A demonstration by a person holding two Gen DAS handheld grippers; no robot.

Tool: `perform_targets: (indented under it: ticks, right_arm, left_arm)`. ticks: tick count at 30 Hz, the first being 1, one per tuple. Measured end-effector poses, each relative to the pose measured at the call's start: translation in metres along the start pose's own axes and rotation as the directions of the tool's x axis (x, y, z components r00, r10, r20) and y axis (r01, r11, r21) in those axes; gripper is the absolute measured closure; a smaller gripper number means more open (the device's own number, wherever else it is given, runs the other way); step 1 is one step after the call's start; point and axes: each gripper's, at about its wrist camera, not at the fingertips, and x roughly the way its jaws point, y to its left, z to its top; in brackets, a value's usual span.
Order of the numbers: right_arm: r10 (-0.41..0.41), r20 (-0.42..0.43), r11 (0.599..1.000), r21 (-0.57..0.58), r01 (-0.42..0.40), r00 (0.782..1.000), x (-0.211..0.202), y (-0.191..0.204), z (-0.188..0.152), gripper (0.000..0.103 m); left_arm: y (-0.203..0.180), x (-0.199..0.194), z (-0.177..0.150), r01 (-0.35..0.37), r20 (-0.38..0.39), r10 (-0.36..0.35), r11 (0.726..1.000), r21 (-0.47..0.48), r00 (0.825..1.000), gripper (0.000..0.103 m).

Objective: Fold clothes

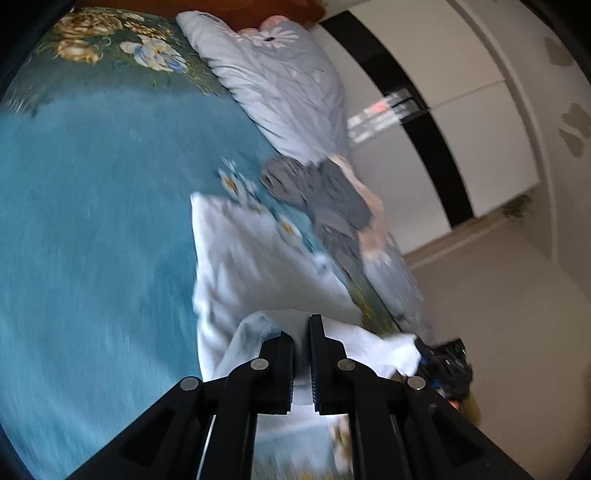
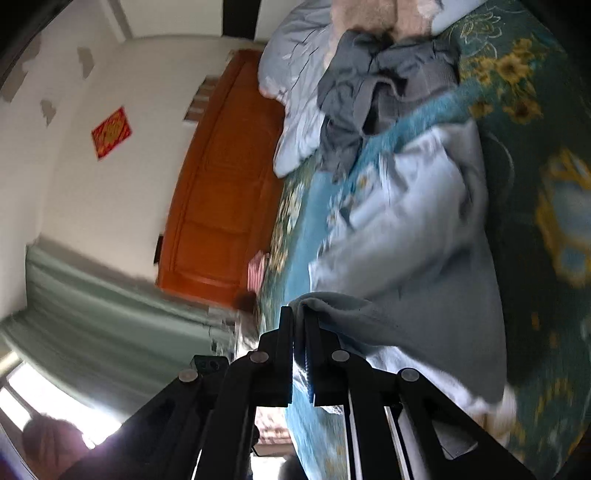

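Observation:
A pale blue-white garment [image 1: 255, 266] lies spread on the teal floral bedspread [image 1: 92, 221]. My left gripper [image 1: 302, 326] is shut on a bunched edge of it, cloth pinched between the black fingers. In the right wrist view the same pale garment [image 2: 417, 236] drapes across the bed, and my right gripper [image 2: 298, 314] is shut on a folded edge of it. A heap of grey clothes [image 1: 325, 195] lies beyond the garment, with the same grey clothes [image 2: 376, 92] visible from the right wrist. Both views are tilted and blurred by motion.
A light grey quilt [image 1: 280, 85] is piled along the bed's far side, with a beige item [image 2: 369, 18] on it. An orange wooden headboard [image 2: 221, 177], green curtain [image 2: 103, 317], white wall and cabinets [image 1: 461, 92] surround the bed. The other gripper's dark body [image 1: 443, 365] shows at the bedside.

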Motion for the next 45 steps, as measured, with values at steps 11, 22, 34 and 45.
perform_targets:
  ticks: [11, 22, 34, 45]
  right_arm:
    - [-0.143, 0.126, 0.985, 0.119, 0.128, 0.982, 0.036, -0.035, 0.091, 0.098]
    - [-0.281, 0.17, 0.956, 0.14, 0.259, 0.944, 0.03, -0.058, 0.11, 0.093]
    - [-0.327, 0.08, 0.944, 0.07, 0.322, 0.941, -0.053, -0.052, -0.004, 0.057]
    - [-0.275, 0.052, 0.95, 0.17, 0.263, 0.96, -0.031, -0.082, -0.027, 0.057]
  left_arm:
    - [0.013, 0.105, 0.074, -0.197, -0.023, 0.197, 0.98, 0.016, 0.98, 0.095]
    - [0.018, 0.102, 0.063, -0.175, -0.067, 0.173, 0.984, -0.033, 0.983, 0.06]
    - [0.036, 0.029, -0.031, -0.191, -0.124, 0.176, 0.974, -0.124, 0.977, 0.049]
    - [0.054, 0.046, -0.053, -0.069, -0.11, 0.041, 0.963, -0.261, 0.993, 0.049]
